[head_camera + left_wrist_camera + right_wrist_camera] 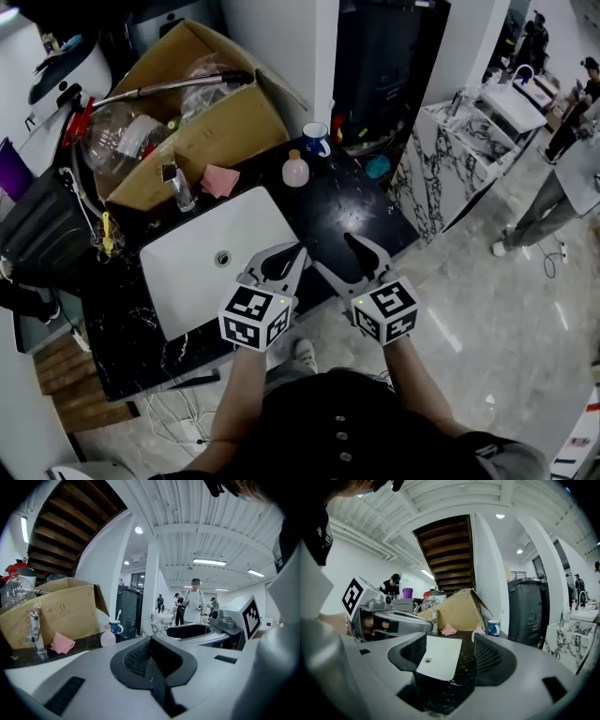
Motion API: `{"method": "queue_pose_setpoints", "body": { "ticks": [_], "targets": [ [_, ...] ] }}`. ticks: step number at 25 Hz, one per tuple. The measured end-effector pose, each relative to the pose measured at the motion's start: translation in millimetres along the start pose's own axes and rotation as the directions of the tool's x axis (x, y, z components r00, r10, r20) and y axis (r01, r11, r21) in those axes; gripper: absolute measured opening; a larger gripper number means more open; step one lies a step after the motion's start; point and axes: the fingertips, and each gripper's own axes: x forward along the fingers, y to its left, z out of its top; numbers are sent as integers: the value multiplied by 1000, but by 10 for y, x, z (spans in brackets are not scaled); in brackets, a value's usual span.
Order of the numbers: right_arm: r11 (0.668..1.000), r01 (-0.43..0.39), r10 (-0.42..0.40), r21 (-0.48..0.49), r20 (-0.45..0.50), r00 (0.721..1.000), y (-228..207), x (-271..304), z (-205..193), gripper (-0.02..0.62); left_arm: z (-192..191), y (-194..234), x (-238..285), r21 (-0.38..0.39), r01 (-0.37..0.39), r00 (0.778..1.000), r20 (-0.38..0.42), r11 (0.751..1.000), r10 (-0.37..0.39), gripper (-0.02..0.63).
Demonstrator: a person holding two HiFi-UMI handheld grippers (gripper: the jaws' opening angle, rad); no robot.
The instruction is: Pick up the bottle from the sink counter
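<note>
Nothing really readable here. The box (56,616) has some faint printed marks on its side, too blurry to make out. The cubes (255,317) only show black-and-white square patterns, no letters.

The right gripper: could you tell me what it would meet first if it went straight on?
Likely the black marble counter beside the white rectangular sink basin, both framed by the open jaws of the right gripper. The small pink bottle stands farther back, slightly right; depth is unclear.
</note>
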Motion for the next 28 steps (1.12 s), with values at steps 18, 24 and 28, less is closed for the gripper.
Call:
{"method": "queue_pose_setpoints", "body": {
  "ticks": [18,24,28],
  "targets": [
    [1000,16,-16,8,-18,1000,-262,875,70,302,14,796,380,-20,30,999,-14,999,-30,18],
    [1000,12,-12,20,-29,999,-277,933,19,302,-44,830,428,-26,39,999,-23,999,-40,18],
    [1000,13,-12,14,-31,999,-319,960,55,302,-31,861,452,-24,36,999,-27,999,-37,17]
  ]
}}
